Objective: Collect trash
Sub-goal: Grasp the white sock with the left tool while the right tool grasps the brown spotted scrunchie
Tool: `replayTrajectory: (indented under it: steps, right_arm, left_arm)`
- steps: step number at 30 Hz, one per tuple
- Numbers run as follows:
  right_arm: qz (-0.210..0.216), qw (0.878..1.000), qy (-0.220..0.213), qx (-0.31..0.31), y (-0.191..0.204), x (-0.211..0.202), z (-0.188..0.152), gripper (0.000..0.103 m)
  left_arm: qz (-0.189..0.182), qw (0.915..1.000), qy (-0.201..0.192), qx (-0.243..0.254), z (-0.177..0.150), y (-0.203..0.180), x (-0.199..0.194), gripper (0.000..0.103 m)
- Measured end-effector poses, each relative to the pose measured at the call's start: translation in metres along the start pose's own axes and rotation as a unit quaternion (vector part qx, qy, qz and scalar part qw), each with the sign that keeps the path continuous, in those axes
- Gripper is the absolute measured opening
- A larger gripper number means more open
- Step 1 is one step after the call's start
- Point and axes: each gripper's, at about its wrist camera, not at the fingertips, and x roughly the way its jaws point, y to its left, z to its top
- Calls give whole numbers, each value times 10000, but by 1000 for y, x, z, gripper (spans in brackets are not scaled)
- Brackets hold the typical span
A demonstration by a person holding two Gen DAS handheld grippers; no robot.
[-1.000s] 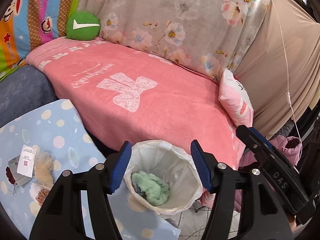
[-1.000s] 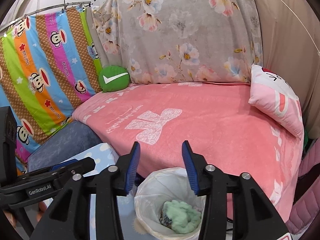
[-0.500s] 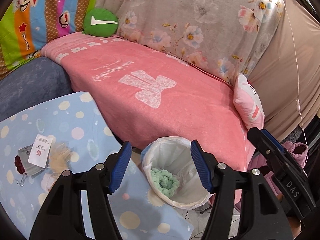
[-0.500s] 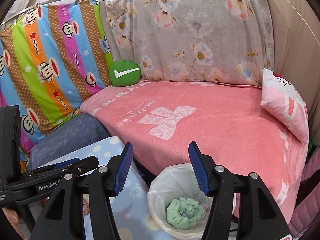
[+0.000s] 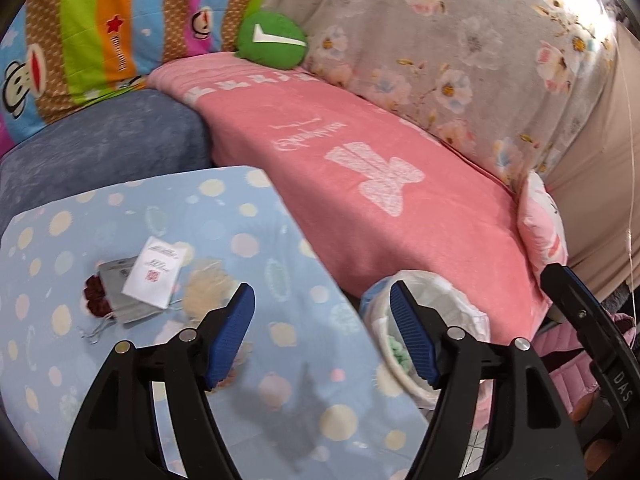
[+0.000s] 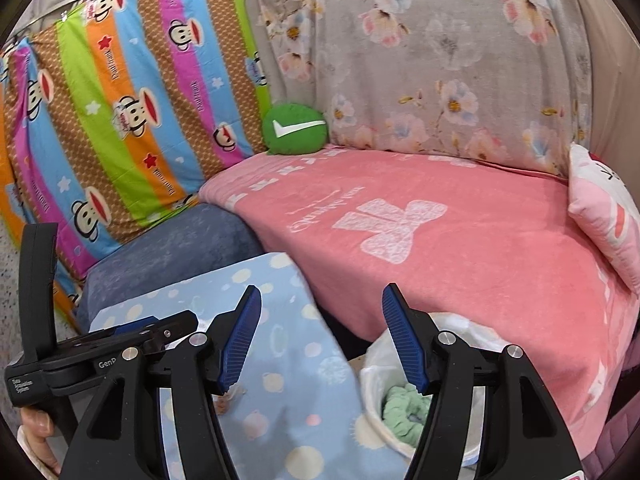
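On the far left of the tabletop (image 5: pixel 224 216), under its blue dotted cloth, lies the trash we take to be next: a white card (image 5: pixel 154 272) resting on a grey pouch (image 5: pixel 120 292), with a dark red lump (image 5: pixel 94 294) touching the pouch's left edge and a pale fuzzy tuft (image 5: pixel 208 284) just to the card's right. The card's long axis runs from near-left to far-right, slightly tilted. In the left wrist view this cluster sits ahead and to the left of our left hand-held gripper (image 5: pixel 320 336), which is spread wide and holds nothing. The tuft is nearest, just beyond the left fingertip.

We judge the left arm to be the nearer one. In the right wrist view the cluster is hidden behind the left tool, and only a small pinkish scrap (image 6: pixel 226 398) shows on the cloth below the left fingertip.

Our right hand-held gripper (image 6: pixel 320 334) is also wide apart and empty, hanging over the tabletop's right edge.

Further right, the bin (image 6: pixel 374 396) with its white liner stands off that edge, against the pink bed (image 6: pixel 500 248). A mint green fuzzy ring (image 6: pixel 404 404) already lies inside it. From the cluster, the bin lies to the right, so anything picked up would travel rightward across the cloth.
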Motion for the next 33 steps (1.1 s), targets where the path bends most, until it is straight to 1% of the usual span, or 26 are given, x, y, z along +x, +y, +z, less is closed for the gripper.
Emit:
replayTrajectory:
  steps: [4,5,12,16,22,25,28,29,30,33]
  right_arm:
    - [217,9995,183,-139,29,11,-14,63]
    - [271,9992,243,-170,36,15,-19,64]
    - [549,9954,743,-270,77,44,-54,66]
    - [657,9918,1070,-244,94,64,-78,66]
    - [677,9856,1537,-216,114,97,-113,66]
    - [657,9825,1733,-189,119,114,-129,66]
    - [645,9788,1939,-143,122,133,-144,64]
    - [643,9776,2002,-134,123,139,-148,63]
    - [639,9761,2075,-125,125,145,-153,60]
    - [647,9726,2231,-90,127,161,-163,55]
  left_arm:
    - [360,9992,-53,-141,-9,34,-7,82]
    - [450,9988,-50,-177,-13,44,-9,83]
    - [883,9945,99,-558,-33,101,-10,83]
    - [1153,9909,218,-655,-48,128,-8,83]
    - [1565,9843,375,-723,-67,159,1,83]
    - [1680,9818,463,-756,-74,170,8,83]
    - [1692,9807,564,-803,-79,177,17,83]
    - [1696,9804,600,-807,-81,179,21,83]
    - [1705,9801,624,-807,-82,180,24,83]
    - [1718,9789,737,-831,-86,184,34,83]
